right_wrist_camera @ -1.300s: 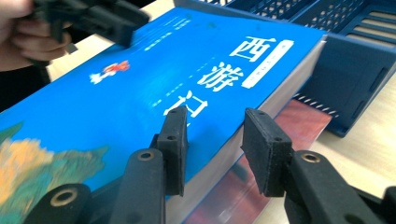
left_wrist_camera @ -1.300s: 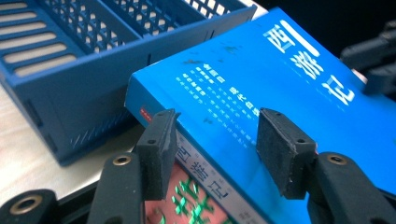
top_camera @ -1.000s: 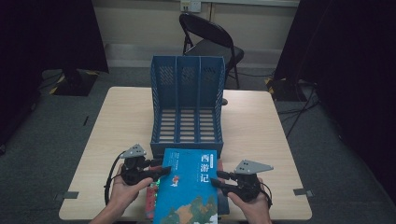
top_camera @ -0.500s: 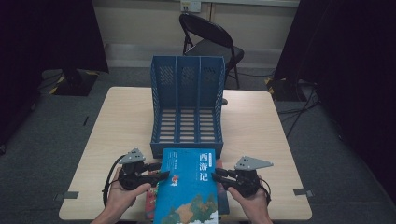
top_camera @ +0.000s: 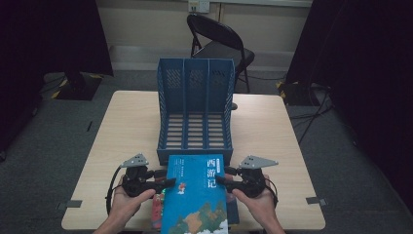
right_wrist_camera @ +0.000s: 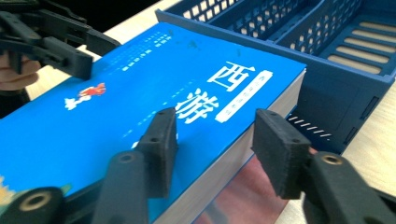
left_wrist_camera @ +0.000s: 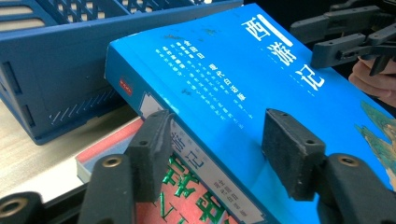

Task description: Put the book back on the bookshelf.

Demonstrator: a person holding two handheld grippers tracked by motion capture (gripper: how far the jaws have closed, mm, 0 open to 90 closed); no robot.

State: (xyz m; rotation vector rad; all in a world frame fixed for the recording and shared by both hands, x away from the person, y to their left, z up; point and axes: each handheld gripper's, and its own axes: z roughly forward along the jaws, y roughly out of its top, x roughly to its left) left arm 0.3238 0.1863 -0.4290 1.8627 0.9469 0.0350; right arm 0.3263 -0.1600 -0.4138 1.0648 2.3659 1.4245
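Observation:
A thick blue book with a white Chinese title lies at the table's front, its far end against the blue file rack. My left gripper straddles its spine edge. In the left gripper view the left gripper has one pad by the spine and one over the cover of the book. Its jaws have just been opening. My right gripper straddles the page edge. In the right gripper view the right gripper has just been opening too, and a gap shows beside the book.
A red book lies under the blue one, its edge showing at the red book in the high view. The rack lies on its back with three slotted bays. A folding chair stands beyond the wooden table.
The blue book has straightened slightly on the pile. The right gripper sits a little farther up the book's right edge. The left hand has stayed put.

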